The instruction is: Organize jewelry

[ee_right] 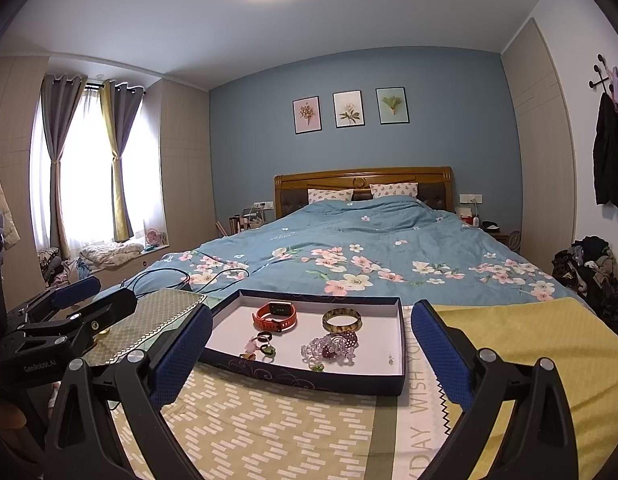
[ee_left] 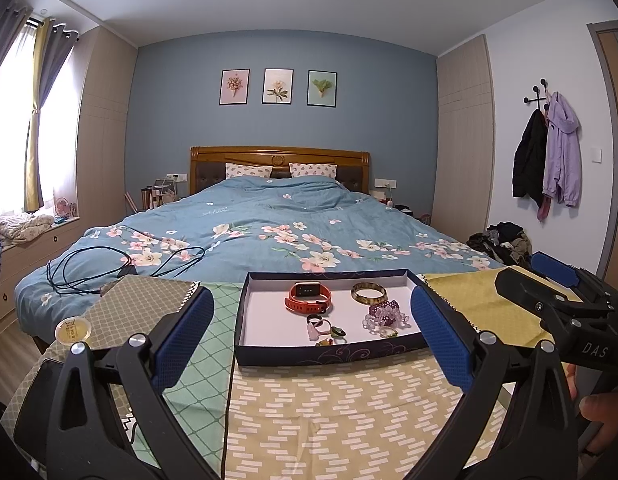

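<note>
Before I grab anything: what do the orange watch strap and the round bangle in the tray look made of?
Orange watch: strap looks like matte silicone or rubber, dull and perforated. Bangle: hard and glossy, mottled amber-brown with highlights, probably resin, glass or stone; cannot tell which.

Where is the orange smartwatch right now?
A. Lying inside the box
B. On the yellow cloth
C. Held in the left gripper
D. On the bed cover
A: the smartwatch lies on the white floor of the box, beside the bangle; both grippers are open and empty.

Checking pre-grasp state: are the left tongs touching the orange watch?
Apart. The left wrist view shows the left tongs open, short of the orange watch, white tray floor between.
</note>
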